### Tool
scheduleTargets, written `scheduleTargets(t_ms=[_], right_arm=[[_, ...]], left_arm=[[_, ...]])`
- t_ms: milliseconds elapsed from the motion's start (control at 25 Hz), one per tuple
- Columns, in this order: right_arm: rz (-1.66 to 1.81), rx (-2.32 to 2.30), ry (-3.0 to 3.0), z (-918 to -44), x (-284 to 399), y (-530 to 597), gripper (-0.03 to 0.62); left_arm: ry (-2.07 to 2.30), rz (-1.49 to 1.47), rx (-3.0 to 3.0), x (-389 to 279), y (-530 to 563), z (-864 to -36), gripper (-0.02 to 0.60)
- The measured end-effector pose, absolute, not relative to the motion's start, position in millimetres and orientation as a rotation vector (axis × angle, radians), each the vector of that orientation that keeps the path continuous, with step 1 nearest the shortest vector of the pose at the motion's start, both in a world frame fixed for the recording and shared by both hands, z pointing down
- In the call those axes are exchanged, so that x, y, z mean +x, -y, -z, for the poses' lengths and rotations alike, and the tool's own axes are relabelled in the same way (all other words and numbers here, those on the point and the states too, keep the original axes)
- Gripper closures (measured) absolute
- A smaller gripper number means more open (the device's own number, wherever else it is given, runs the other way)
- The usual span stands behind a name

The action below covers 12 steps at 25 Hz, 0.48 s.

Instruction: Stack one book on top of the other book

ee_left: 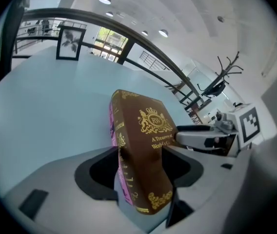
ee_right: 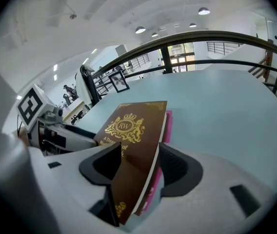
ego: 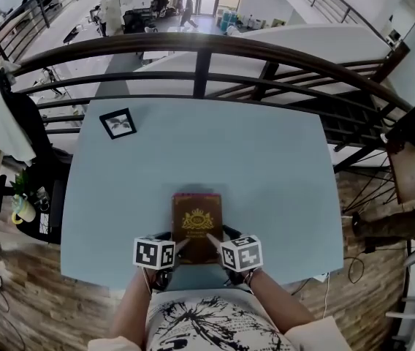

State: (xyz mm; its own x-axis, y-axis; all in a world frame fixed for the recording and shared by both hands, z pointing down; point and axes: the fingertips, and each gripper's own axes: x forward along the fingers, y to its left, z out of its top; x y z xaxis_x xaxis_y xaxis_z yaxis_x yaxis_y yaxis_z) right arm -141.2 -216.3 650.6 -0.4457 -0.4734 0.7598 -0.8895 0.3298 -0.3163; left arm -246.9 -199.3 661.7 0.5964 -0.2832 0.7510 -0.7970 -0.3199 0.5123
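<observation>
Brown book (ego: 196, 225) lies flat on the pink book (ego: 196, 194) at the table's (ego: 266, 167) 6 o'clock edge, long axis running 12 to 6; jaws of the left gripper (ego: 178, 246) clamp the stack's 7 o'clock corner, those of the right gripper (ego: 213, 240) straddle its 5 o'clock corner loosely.

The table (ego: 288, 159) is viewed steeply from overhead; the brown book (ego: 196, 225) is shared closely between both gripper views' jaws.

Between jaws: brown book (ee_left: 146, 145) atop pink book (ee_left: 112, 130); blue table (ee_left: 46, 111) beneath.
</observation>
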Motion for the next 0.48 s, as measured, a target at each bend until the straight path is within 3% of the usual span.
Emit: scheduleTargets(t_ms=[160, 240, 280, 400, 480], right_arm=[[-0.983, 1.256, 2.092, -629, -137, 215, 0.373], [-0.925, 1.314, 2.114, -614, -133, 218, 0.432], [-0.889, 1.337, 2.133, -605, -133, 220, 0.463], [-0.774, 1.370, 2.216, -577, -137, 223, 0.530], [-0.700, 1.385, 2.273, -559, -143, 224, 0.558]], left_arm=[[0.931, -0.700, 1.963, -259, 200, -643, 0.307], [1.001, -0.686, 1.996, -271, 207, -626, 0.317], [1.044, -0.679, 2.015, -276, 210, -617, 0.343], [1.162, -0.660, 2.100, -287, 218, -591, 0.507], [1.206, -0.623, 2.189, -287, 222, -571, 0.532]])
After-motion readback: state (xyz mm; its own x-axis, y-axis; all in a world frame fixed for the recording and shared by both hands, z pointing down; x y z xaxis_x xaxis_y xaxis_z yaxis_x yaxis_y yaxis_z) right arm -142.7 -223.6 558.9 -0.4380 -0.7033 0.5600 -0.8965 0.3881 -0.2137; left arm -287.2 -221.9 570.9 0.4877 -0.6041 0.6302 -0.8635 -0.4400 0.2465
